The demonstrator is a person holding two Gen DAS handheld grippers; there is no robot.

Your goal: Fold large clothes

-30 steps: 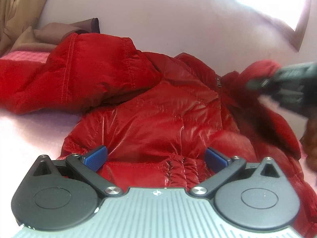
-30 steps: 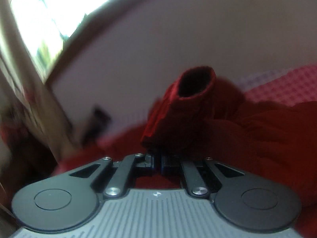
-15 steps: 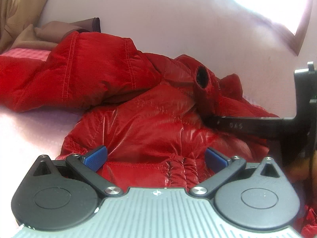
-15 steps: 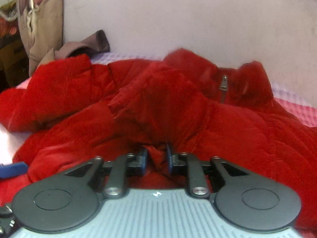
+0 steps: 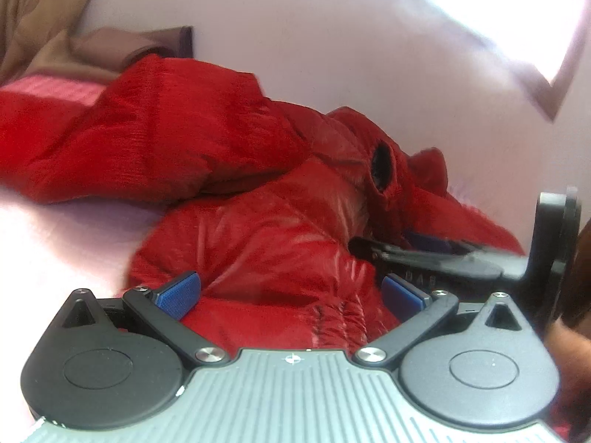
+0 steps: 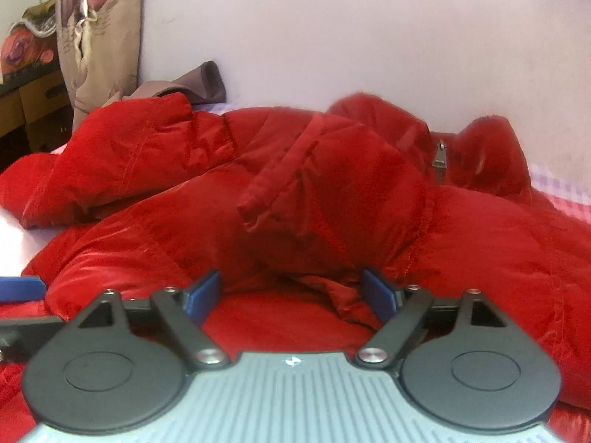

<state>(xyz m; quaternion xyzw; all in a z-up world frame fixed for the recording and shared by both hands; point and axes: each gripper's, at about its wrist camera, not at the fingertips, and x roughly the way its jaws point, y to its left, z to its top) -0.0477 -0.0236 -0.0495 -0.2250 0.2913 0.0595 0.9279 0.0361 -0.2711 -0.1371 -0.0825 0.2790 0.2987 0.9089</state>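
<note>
A red puffer jacket [image 5: 266,243] lies spread on a pale pink bed sheet [image 5: 55,236]. One sleeve [image 6: 332,184] is folded across its body, with the dark cuff opening [image 5: 384,170] facing the left wrist view. My right gripper [image 6: 291,291] sits low on the jacket just behind that sleeve. Its jaws are opening, and loose red fabric lies between the blue pads without being pinched. The same gripper [image 5: 424,254] shows from the side in the left wrist view. My left gripper [image 5: 291,291] stands open over the gathered hem, gripping nothing.
A brown garment [image 5: 129,44] lies at the back left against the white wall [image 6: 332,37]. A beige cloth [image 6: 96,37] hangs beside cardboard boxes [image 6: 33,103] off the bed's far left. A bright window [image 5: 498,7] is up right. A hand [image 5: 569,339] holds the right gripper.
The right gripper carried the sleeve over the jacket body, came down, and opened, letting the sleeve go. The left gripper stayed open over the hem.
</note>
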